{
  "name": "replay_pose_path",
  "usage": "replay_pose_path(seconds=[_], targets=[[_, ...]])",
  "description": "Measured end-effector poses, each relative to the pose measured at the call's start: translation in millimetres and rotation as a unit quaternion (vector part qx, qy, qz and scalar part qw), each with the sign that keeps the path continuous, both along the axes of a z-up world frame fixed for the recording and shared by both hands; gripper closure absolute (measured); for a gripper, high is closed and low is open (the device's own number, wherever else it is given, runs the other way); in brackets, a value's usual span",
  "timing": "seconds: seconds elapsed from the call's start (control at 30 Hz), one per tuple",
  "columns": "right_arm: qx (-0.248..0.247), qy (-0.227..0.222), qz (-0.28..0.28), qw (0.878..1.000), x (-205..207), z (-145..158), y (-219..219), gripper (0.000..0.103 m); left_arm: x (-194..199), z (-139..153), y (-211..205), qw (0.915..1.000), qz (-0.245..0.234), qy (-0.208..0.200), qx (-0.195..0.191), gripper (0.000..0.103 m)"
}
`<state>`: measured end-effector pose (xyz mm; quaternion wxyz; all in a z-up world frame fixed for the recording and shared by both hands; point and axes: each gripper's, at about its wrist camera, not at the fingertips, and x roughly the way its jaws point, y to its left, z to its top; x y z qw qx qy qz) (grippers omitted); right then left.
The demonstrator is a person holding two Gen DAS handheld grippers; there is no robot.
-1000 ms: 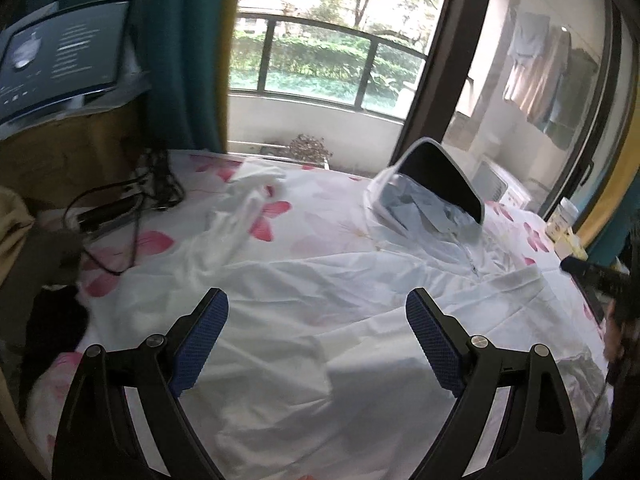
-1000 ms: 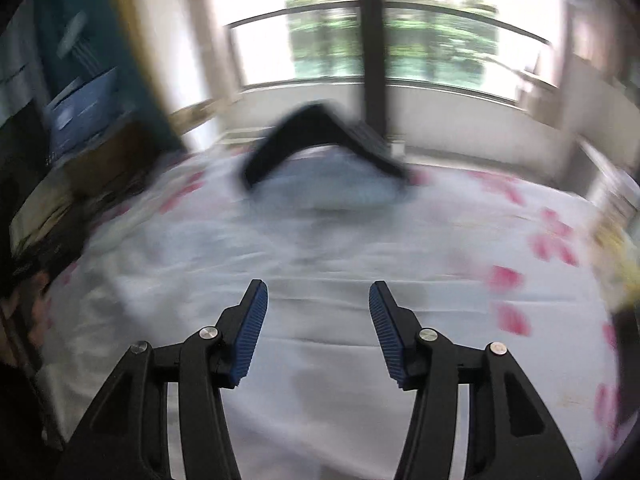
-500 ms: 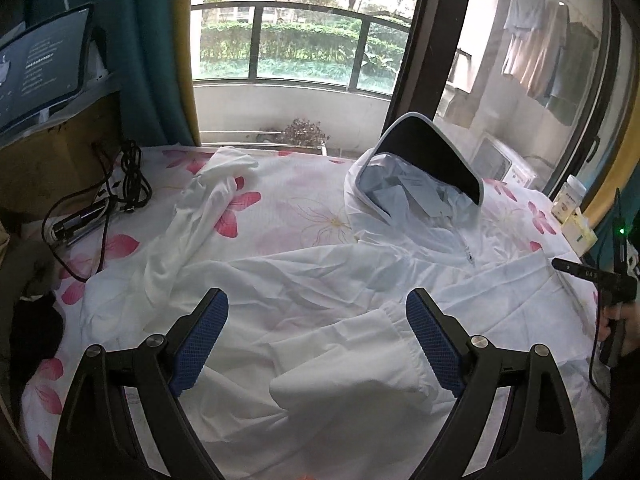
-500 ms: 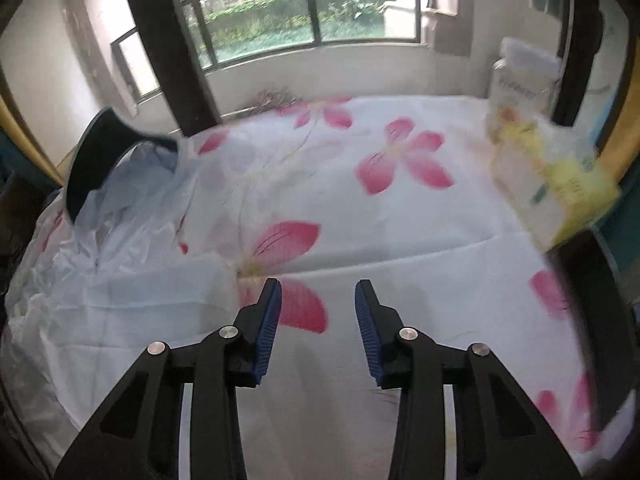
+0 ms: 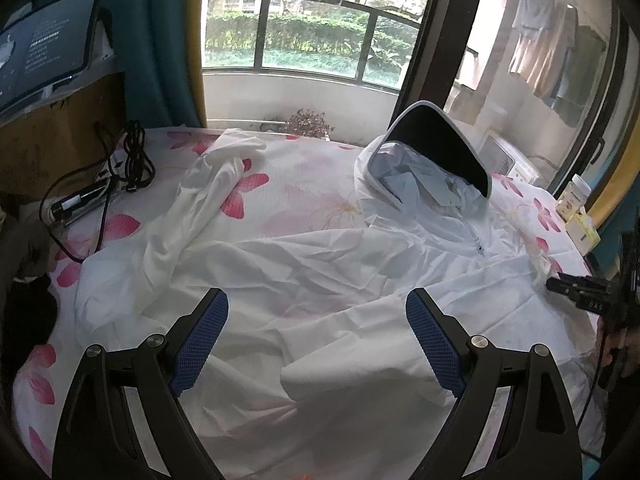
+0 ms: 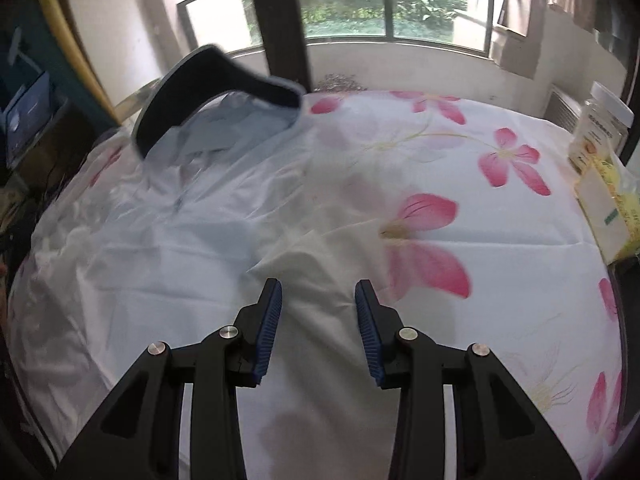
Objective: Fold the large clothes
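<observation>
A white hooded jacket (image 5: 320, 272) lies spread on a bed with a pink-flower sheet (image 5: 304, 200). Its hood has a dark brim (image 5: 436, 140) and stands up at the far side. One sleeve (image 5: 200, 196) stretches to the far left; another sleeve cuff (image 5: 352, 364) lies folded over the body. My left gripper (image 5: 316, 340) is open and empty above the jacket's near part. In the right wrist view the jacket (image 6: 160, 240) lies to the left and its hood (image 6: 216, 92) is at the far left. My right gripper (image 6: 318, 312) is open and empty, over a sleeve (image 6: 320, 264).
Black cables and a power strip (image 5: 100, 188) lie at the bed's left edge under a monitor (image 5: 44, 48). A jar (image 6: 600, 124) and a yellow packet (image 6: 608, 208) sit at the right edge. Windows are behind the bed.
The right gripper has swung back left from the bare sheet to the jacket's sleeve and opened a little wider. The left gripper stays open and has barely moved.
</observation>
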<state>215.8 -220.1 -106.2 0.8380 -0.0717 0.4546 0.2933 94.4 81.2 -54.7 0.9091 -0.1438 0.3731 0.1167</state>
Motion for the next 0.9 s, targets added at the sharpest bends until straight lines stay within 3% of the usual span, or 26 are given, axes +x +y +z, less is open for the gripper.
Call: replay_pose_path(seconds=[0.13, 0.33, 0.47, 0.5, 0.53, 0.57, 0.9], targets=[[-0.011, -0.001, 0.001, 1.000, -2, -7, 3, 0.065, -2, -1, 3, 1.0000, 0.003, 0.001, -0.002, 0.011], [0.000, -0.009, -0.007, 1.000, 13, 8, -4, 0.065, -5, -3, 8, 0.9999, 0.011, 0.004, -0.003, 0.011], [0.014, 0.031, 0.005, 0.999, 26, -3, -3, 0.066, -5, -4, 7, 0.9999, 0.009, 0.004, -0.002, 0.011], [0.021, 0.045, 0.003, 0.999, 29, -8, -3, 0.071, -5, -5, 7, 0.9999, 0.009, 0.004, -0.001, 0.011], [0.021, 0.043, -0.002, 0.999, 28, -9, -3, 0.093, -4, -6, 7, 0.9999, 0.009, 0.006, -0.002, 0.011], [0.016, 0.041, -0.009, 0.999, 29, -9, -4, 0.098, -3, -7, 7, 0.9999, 0.009, 0.009, -0.001, 0.011], [0.022, -0.033, -0.080, 0.996, 42, 28, -55, 0.099, 14, -11, -11, 0.9996, -0.012, 0.025, 0.009, 0.011]])
